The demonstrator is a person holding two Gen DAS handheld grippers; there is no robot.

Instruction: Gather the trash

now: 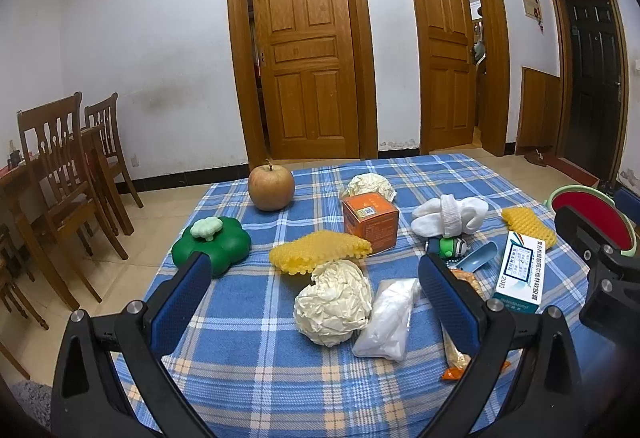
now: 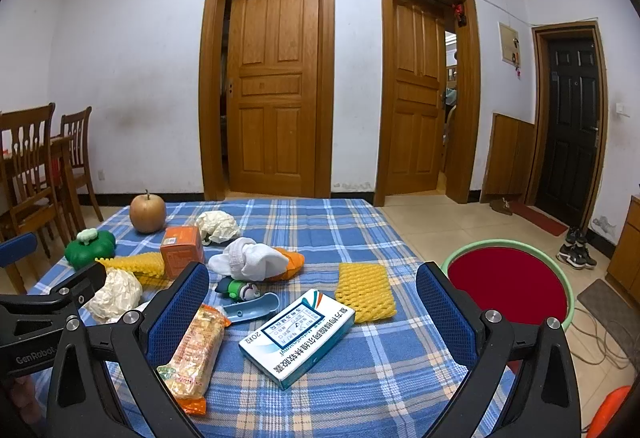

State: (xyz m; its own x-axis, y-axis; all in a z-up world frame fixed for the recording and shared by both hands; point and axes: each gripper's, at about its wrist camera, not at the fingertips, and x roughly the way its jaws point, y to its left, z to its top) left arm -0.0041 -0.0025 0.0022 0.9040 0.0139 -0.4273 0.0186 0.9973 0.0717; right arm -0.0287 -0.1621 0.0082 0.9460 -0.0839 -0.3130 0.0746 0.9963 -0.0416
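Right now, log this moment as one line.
left gripper: open, over crumpled paper ball | right gripper: open, over medicine box | bin: beside table

A lived-in home is showing here — the dining corner of a flat. Panelled wooden doors (image 2: 272, 86) are standing along a scuffed white wall, wooden chairs (image 1: 60, 174) are crowding a table at the left, and shoes (image 2: 576, 248) are lying by a dark entry door (image 2: 570, 118). A checked cloth (image 2: 360, 378) is covering the near table — an apple (image 1: 271, 187) and socks (image 2: 250, 258) sitting on it.
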